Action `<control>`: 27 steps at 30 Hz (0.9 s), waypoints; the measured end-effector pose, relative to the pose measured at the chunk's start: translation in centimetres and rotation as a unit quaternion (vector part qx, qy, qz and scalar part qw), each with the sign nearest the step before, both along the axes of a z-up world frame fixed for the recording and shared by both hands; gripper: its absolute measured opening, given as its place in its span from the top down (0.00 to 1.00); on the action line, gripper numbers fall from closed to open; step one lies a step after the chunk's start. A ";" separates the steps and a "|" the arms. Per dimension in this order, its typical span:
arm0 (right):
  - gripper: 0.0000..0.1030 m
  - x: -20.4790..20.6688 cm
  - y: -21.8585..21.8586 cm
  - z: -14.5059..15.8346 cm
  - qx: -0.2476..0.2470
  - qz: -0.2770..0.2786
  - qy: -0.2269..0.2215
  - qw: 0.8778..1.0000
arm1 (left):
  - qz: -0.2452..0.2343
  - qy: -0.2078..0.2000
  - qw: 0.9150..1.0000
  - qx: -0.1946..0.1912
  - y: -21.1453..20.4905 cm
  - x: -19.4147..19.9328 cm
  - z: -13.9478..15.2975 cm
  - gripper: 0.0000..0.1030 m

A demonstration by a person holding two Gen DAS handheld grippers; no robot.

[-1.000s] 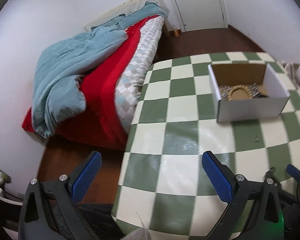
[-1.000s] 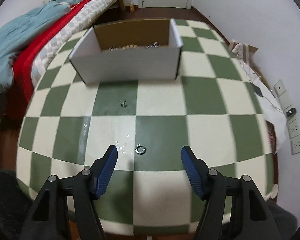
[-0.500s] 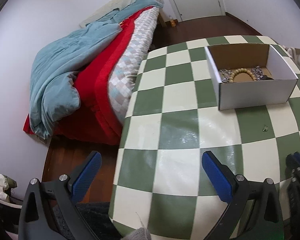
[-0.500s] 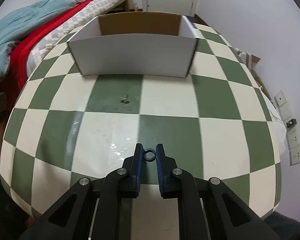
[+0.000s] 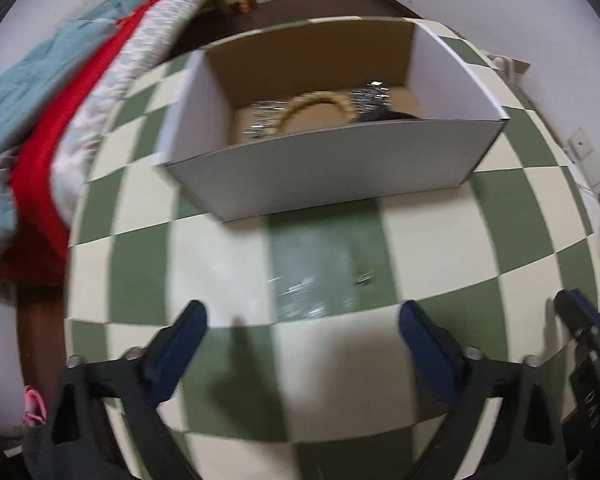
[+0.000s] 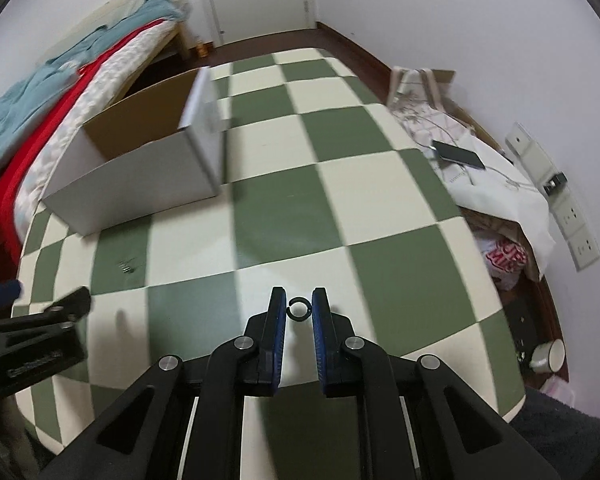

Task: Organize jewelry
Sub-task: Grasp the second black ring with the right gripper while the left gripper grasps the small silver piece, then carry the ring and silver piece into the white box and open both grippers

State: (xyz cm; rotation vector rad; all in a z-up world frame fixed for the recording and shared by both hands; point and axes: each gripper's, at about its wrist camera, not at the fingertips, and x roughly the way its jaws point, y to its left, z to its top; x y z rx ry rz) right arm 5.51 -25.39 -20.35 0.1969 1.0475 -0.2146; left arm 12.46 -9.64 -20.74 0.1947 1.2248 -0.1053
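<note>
Left wrist view was motion-blurred: the small metal piece (image 5: 362,278) on the checkered table (image 5: 440,240) was too smeared to identify, and the near wall of the white box (image 5: 332,168) hid the lower part of the beaded bracelet (image 5: 312,106) and silver pieces (image 5: 370,96) inside. In the right wrist view the box (image 6: 140,176) interior was hidden by its walls. The left gripper (image 6: 40,320) was cut off by the picture's left edge.

Table (image 6: 380,184) with green-and-cream checked top. White cardboard box (image 5: 332,172) stands on it, open at top, toward the far left side near the bed. A small metal piece (image 5: 362,278) lies on a green square just in front of the box. Right of the box, bare checks.
</note>
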 end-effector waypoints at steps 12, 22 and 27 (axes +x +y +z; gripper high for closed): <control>0.87 0.6 -3.1 -1.4 0.013 -0.035 0.008 0.999 | -0.022 0.001 0.999 -0.032 -2.5 0.7 -0.2 0.94; 0.87 0.5 -2.8 -0.3 0.017 -0.031 -0.004 0.999 | -0.022 -0.058 0.998 -0.032 -1.2 -0.5 3.5 0.94; 0.87 0.6 -1.6 1.8 0.019 -0.015 -0.024 0.999 | -0.023 -0.099 0.994 -0.041 -0.3 -1.5 7.0 0.94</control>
